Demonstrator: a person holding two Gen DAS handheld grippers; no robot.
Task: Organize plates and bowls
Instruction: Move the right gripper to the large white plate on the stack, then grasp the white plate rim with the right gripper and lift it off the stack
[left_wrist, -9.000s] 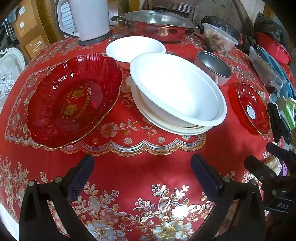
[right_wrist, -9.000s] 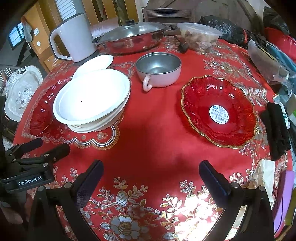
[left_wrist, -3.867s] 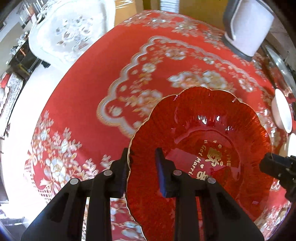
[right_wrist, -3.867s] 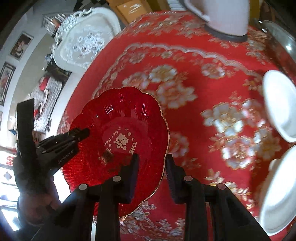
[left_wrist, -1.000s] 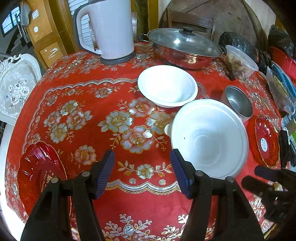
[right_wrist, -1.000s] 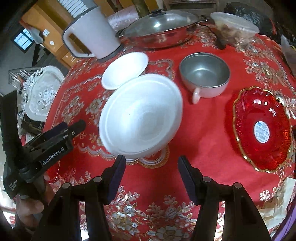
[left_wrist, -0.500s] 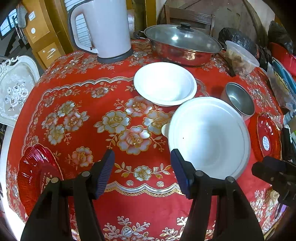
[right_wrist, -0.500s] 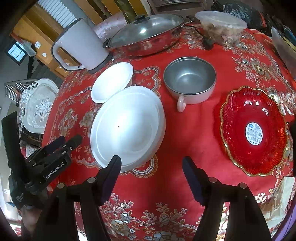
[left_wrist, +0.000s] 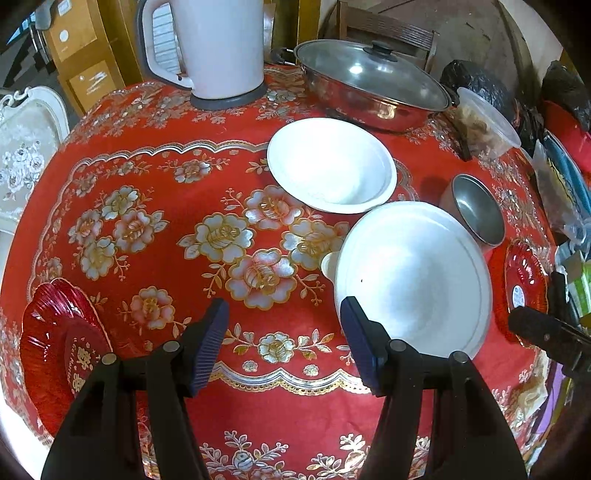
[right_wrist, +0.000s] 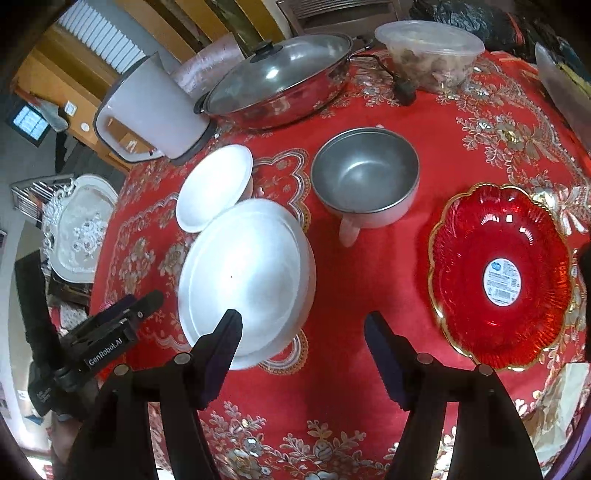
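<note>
Fingers of the left gripper (left_wrist: 284, 339) stand apart and empty at the bottom of its frame, above the red floral tablecloth (left_wrist: 155, 206); the right gripper (right_wrist: 303, 345) is likewise spread wide, holding nothing. Centre right in the left view sits a large white plate stack (left_wrist: 413, 277), a smaller white bowl (left_wrist: 330, 164) just above it; a red fluted glass dish (left_wrist: 61, 347) lies lower left, another red glass dish with a sticker (right_wrist: 500, 275) at the right view's right edge, a steel handled cup (right_wrist: 365, 177) near centre.

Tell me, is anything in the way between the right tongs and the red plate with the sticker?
Nothing visible is. The right tongs are open, and only bare red tablecloth lies between them and the red plate.
</note>
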